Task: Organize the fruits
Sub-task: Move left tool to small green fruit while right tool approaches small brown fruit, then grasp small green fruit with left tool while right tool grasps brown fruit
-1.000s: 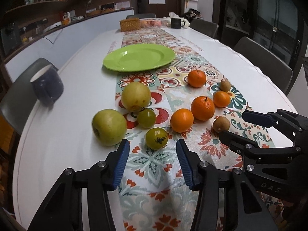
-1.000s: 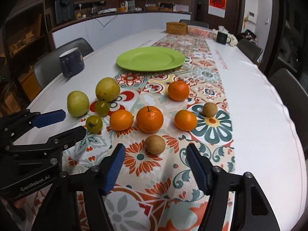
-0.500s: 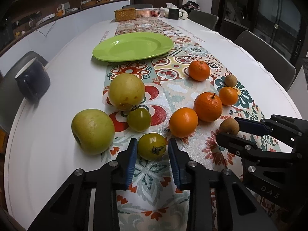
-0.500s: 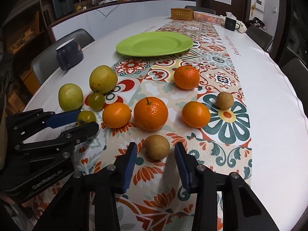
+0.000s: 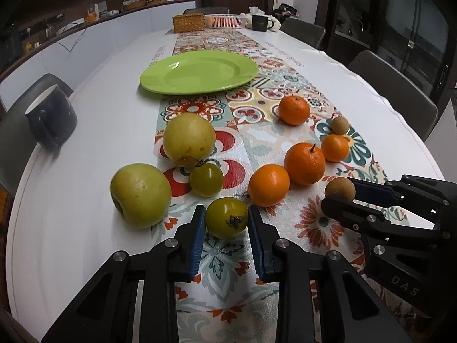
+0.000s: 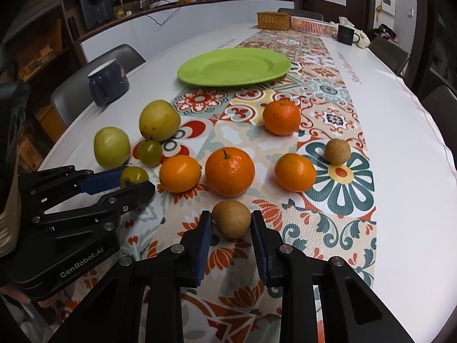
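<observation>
My left gripper (image 5: 227, 220) is shut on a small green tomato (image 5: 226, 220) that rests on the patterned runner. My right gripper (image 6: 231, 223) is shut on a small brown round fruit (image 6: 232, 219), also on the runner. Each gripper shows in the other's view, the right gripper (image 5: 340, 193) and the left gripper (image 6: 134, 175). Beyond lie a second green tomato (image 5: 206, 179), two yellow-green apples (image 5: 140, 195) (image 5: 189, 138), several oranges (image 5: 269, 184) (image 5: 304, 163), another brown fruit (image 5: 340, 125) and an empty green plate (image 5: 200, 71).
A dark blue mug (image 5: 51, 120) stands near the table's left edge. A wicker basket (image 5: 188, 23), a pink tray (image 5: 225, 20) and a dark mug (image 5: 260, 23) sit at the far end. Chairs (image 5: 391, 85) line the table's sides.
Both grippers moved forward over the runner and closed, the left around the green tomato, the right around the brown fruit. Both were wide open a second ago.
</observation>
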`<state>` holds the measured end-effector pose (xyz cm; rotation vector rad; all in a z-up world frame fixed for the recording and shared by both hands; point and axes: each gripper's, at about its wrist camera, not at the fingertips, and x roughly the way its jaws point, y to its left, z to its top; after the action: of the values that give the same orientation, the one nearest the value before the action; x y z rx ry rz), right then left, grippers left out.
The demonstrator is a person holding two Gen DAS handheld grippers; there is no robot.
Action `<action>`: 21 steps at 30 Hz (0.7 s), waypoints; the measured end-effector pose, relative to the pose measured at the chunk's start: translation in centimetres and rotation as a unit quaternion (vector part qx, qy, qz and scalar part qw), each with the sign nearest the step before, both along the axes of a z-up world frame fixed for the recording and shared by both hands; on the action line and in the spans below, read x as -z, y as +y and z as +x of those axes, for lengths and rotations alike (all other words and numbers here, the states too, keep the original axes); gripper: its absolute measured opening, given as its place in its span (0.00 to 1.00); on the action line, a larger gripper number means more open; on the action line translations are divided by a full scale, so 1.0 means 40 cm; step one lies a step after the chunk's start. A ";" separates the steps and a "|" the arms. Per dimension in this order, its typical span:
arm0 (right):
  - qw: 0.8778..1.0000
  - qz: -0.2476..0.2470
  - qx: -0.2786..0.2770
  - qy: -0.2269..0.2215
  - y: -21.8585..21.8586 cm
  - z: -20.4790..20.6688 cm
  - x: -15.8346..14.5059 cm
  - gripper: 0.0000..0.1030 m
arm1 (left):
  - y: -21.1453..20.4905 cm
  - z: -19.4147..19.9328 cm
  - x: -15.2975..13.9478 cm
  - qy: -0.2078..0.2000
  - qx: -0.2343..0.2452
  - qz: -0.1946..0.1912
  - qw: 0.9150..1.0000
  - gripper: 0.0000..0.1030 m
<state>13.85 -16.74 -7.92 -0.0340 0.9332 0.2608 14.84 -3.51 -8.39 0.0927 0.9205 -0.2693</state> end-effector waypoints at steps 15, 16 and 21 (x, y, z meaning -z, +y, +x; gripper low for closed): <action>0.998 0.014 -0.019 -0.066 -0.001 0.037 -0.132 0.28 | 0.015 0.026 -0.135 -0.060 -0.004 0.006 0.998 0.29; 0.997 0.014 -0.021 -0.069 0.000 0.046 -0.139 0.28 | 0.014 0.033 -0.141 -0.062 -0.004 0.005 0.998 0.29; 0.996 0.018 -0.031 -0.085 0.008 0.115 -0.183 0.28 | 0.014 0.103 -0.189 -0.078 0.001 0.008 0.997 0.29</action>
<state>18.45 -16.42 -0.61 -0.0505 0.7585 0.3266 18.94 -2.95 -0.81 0.1282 0.7675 -0.2533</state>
